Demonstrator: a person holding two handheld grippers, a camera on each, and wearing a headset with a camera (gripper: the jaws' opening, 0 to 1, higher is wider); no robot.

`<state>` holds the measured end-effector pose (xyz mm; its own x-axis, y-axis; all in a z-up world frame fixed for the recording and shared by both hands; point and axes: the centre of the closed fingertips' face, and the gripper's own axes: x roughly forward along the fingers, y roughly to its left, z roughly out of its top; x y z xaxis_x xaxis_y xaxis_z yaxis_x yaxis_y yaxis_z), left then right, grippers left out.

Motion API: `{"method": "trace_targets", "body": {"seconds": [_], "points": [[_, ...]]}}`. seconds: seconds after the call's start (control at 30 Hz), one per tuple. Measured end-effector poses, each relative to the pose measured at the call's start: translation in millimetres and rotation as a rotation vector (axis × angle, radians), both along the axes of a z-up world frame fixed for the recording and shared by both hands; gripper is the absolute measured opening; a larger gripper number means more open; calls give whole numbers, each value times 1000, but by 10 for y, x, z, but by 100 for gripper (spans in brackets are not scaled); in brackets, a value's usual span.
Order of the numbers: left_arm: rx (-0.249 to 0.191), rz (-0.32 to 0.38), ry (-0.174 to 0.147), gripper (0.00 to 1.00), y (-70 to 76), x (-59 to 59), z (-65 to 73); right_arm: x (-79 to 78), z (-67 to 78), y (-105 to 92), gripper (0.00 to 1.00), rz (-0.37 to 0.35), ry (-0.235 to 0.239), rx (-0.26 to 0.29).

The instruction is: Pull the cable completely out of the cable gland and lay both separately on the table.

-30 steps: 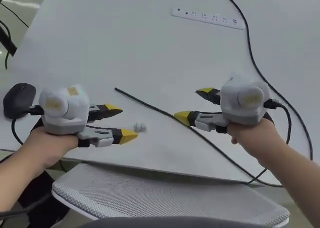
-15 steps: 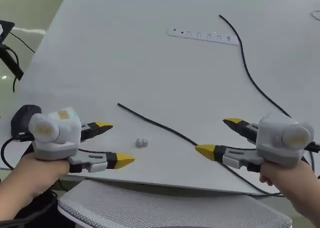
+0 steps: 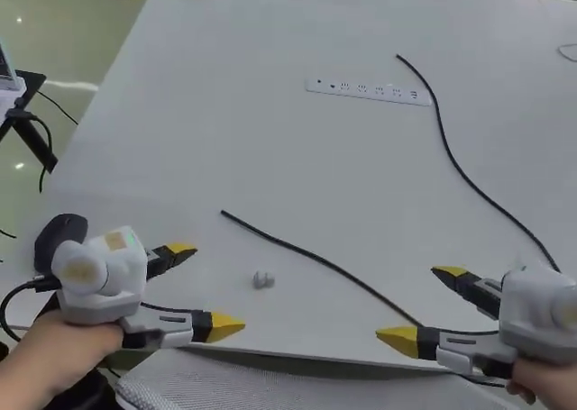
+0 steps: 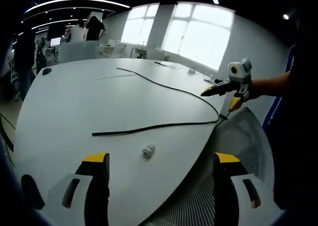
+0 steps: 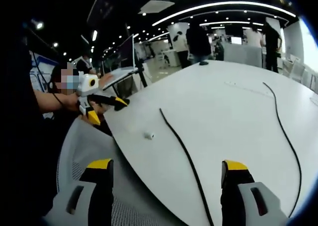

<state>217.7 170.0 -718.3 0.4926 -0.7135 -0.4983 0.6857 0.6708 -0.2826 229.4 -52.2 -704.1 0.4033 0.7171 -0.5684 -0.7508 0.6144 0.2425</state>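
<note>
The cable gland (image 3: pixel 262 279) lies on the surface (image 3: pixel 225 113) just near of the cable (image 3: pixel 315 259), apart from it, with left hand-held gripper (image 3: pixel 207 287) and right hand-held gripper (image 3: pixel 420 305) both wide and empty, so only withdrawal seems left.

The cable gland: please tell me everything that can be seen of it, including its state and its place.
The cable gland is a small, pale grey piece, plastic by its look; its finer parts are too small to tell. No cable passes through it. It lies on the white table near the front edge, apart from the black cable, ahead of the open tongs of the left gripper. Only the table touches it.
</note>
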Motion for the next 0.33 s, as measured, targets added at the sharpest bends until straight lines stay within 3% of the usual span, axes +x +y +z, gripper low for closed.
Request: {"method": "trace_targets", "body": {"seconds": [0.2, 0.33], "points": [[-1, 0, 0, 89, -12, -23, 15, 13, 15, 7, 91, -2, -5, 14], [-14, 1, 21, 90, -13, -42, 1, -30, -22, 0, 91, 3, -6, 10]]}}
